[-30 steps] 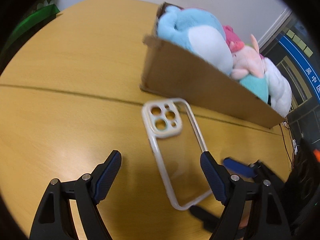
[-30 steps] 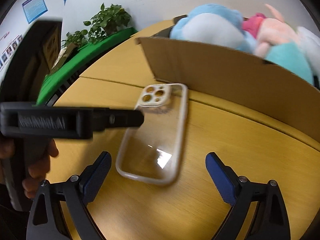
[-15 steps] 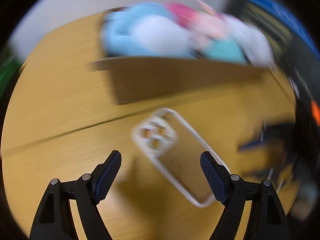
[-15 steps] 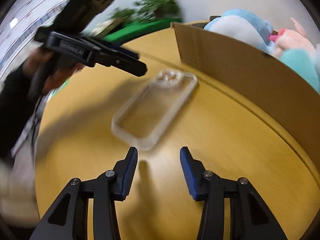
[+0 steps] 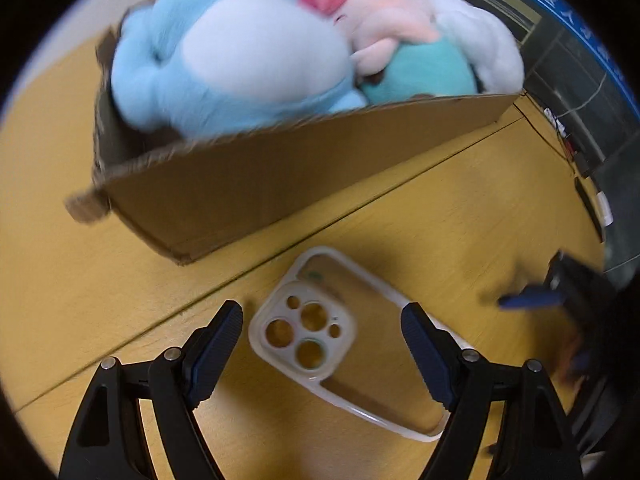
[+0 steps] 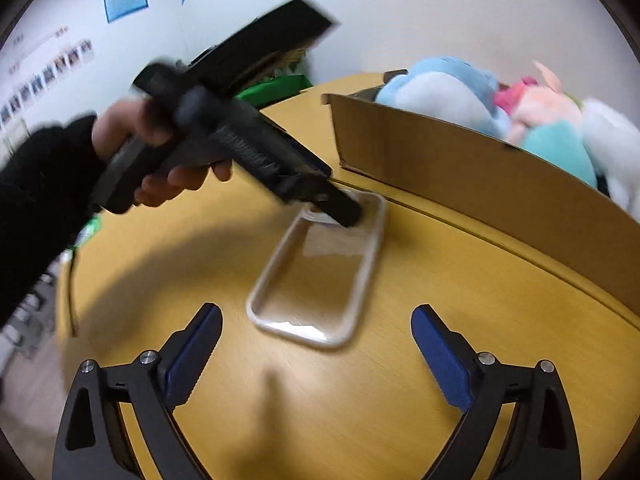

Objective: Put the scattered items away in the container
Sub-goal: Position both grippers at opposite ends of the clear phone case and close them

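Left wrist view: the left gripper (image 5: 322, 326) is hanging over the camera end of the clear phone case (image 5: 344, 344), jaws standing wide w/ nothing pinched; the pads are flanking that end but not pressing on it, one pad overlapping the case's far long edge in the picture; contact there I can't tell. The case is lying flat on the wooden table (image 5: 100, 280), just beside the seam and near the long wall of the cardboard box (image 5: 248, 188), apart from it; the box is sitting toward the table's far edge, already crowded w/ plush toys (image 5: 256, 52).

Right wrist view: the right gripper (image 6: 316, 330) is opening, jaws wide, nothing between them; the case's plain end (image 6: 320, 276) is sitting just ahead of the pads, clear of both. A hand (image 6: 160, 160) is bringing the left tool down over the far end of the case, by the box wall.

Judgement: the step in hand is the pickup of the case, prob. the last loose item in view. Next move is calling for the left pads to drop to table level and close across the case's width; it's thin, flat and slick, so a low, square pinch on the rims, then a lift over the box wall.
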Action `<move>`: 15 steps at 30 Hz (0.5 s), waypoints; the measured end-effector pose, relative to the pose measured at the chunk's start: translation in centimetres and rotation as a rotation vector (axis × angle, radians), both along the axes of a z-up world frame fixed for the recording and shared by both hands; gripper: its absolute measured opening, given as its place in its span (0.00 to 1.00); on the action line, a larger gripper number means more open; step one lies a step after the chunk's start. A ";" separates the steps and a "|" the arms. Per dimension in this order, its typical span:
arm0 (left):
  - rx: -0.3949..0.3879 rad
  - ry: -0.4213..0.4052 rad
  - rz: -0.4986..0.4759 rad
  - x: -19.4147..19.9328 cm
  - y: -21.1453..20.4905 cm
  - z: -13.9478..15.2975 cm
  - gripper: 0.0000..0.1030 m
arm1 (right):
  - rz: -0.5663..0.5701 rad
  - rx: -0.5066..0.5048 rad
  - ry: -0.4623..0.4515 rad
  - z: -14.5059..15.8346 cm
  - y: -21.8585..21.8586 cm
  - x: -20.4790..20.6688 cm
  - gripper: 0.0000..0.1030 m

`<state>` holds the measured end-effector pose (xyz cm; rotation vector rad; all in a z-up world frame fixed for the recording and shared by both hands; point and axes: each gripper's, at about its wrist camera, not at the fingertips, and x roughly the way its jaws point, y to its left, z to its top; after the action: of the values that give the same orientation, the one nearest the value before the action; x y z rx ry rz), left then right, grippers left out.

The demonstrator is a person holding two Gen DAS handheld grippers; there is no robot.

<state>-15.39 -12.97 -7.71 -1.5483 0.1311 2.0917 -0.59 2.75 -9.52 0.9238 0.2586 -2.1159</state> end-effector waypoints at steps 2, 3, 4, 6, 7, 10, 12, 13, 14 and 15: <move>0.027 0.016 -0.023 0.1 -0.2 0.0 0.79 | -0.024 0.038 -0.047 -1.6 -1.7 -0.3 0.94; 0.037 0.014 -0.025 0.1 -0.3 -0.1 0.79 | -0.022 0.049 -0.081 -2.0 -2.2 -0.7 0.93; 0.033 0.020 -0.021 0.1 -0.3 -0.1 0.79 | -0.032 0.063 -0.080 -2.2 -2.7 -0.8 0.88; 0.027 0.029 -0.023 0.5 -0.3 -0.1 0.79 | -0.016 0.088 -0.052 -2.0 -3.2 -0.9 0.80; 0.017 0.031 -0.032 0.8 -0.3 -0.1 0.79 | 0.003 0.094 -0.067 -1.8 -2.9 -1.0 0.79; -0.021 0.023 -0.055 2.2 0.1 -0.4 0.79 | 0.048 0.097 -0.106 -1.2 -0.9 -1.7 0.59; -0.034 0.017 -0.086 3.8 0.6 -0.6 0.79 | 0.084 0.110 -0.122 -1.0 1.4 -2.4 0.60; -0.039 0.014 -0.108 4.8 1.0 -0.6 0.79 | 0.108 0.116 -0.129 -0.9 3.3 -3.1 0.62; -0.031 0.003 -0.138 5.9 1.7 -0.6 0.79 | 0.126 0.126 -0.128 -0.9 4.6 -3.5 0.65; -0.013 -0.010 -0.169 7.3 2.7 -0.5 0.79 | 0.148 0.139 -0.127 -0.8 6.1 -3.9 0.68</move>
<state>-8.06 -10.22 -8.18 -1.5000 0.2635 1.9550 -4.50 8.86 -10.31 1.0824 0.4008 -1.9140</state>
